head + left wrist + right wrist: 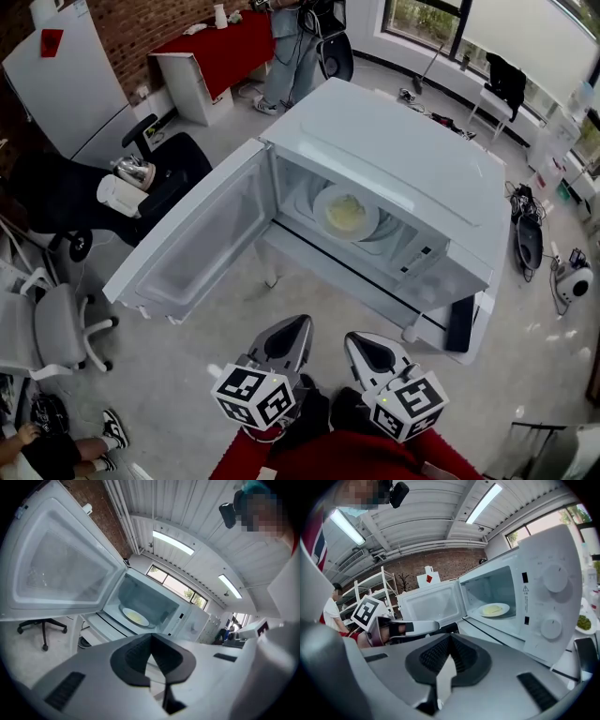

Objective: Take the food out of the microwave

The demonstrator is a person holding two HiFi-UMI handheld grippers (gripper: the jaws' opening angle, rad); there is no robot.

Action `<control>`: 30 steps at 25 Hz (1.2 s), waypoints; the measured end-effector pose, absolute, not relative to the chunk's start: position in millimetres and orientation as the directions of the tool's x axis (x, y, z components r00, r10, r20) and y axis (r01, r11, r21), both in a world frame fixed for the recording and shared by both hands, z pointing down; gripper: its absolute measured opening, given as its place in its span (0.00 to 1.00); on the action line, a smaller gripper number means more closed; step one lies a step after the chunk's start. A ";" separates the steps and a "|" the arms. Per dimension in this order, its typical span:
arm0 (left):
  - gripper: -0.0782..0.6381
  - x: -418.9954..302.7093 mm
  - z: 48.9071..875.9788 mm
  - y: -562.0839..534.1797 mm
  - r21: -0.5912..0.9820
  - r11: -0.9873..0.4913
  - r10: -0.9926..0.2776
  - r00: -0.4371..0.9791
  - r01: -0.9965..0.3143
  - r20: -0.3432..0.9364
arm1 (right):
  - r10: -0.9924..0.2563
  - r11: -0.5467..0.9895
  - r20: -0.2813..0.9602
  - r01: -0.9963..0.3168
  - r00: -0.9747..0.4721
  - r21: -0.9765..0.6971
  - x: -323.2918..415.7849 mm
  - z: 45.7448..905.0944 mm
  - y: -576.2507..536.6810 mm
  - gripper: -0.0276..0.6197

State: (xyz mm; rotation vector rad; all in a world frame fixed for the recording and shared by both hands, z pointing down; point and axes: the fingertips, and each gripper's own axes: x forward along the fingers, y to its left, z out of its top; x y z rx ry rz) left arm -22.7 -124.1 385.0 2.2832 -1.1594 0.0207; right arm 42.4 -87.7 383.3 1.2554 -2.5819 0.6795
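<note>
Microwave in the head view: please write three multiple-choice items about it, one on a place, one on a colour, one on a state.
1. Where is the plate?
A. inside the microwave
B. on top of it
C. under it

2. What colour is the food on the plate?
A. red
B. pale yellow
C. dark green

3. How is the door?
A. shut
B. taken off
C. swung open

Answers:
1 A: the plate sits in the open cavity.
2 B: a pale yellow patch lies on the white plate.
3 C: the door stands wide and the cavity is exposed.
</note>
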 end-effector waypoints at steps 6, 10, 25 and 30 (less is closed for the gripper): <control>0.12 -12.5 399.6 -167.1 0.537 -0.423 -0.728 0.626 -0.730 0.279 | -0.693 0.527 0.376 -0.788 -0.615 -0.319 43.5 389.3 -103.1 0.06; 0.12 -3.2 410.6 -190.4 0.581 -0.399 -0.715 0.637 -0.709 0.287 | -0.678 0.552 0.379 -0.777 -0.630 -0.303 41.8 391.5 -120.5 0.06; 0.25 14.6 442.0 -262.0 0.833 -0.179 -0.672 0.683 -0.523 0.284 | -0.586 0.624 0.414 -0.714 -0.697 -0.317 28.1 406.0 -170.9 0.06; 0.26 22.7 445.3 -278.9 0.914 -0.073 -0.661 0.706 -0.399 0.255 | -0.574 0.659 0.390 -0.689 -0.721 -0.304 25.8 405.4 -183.9 0.06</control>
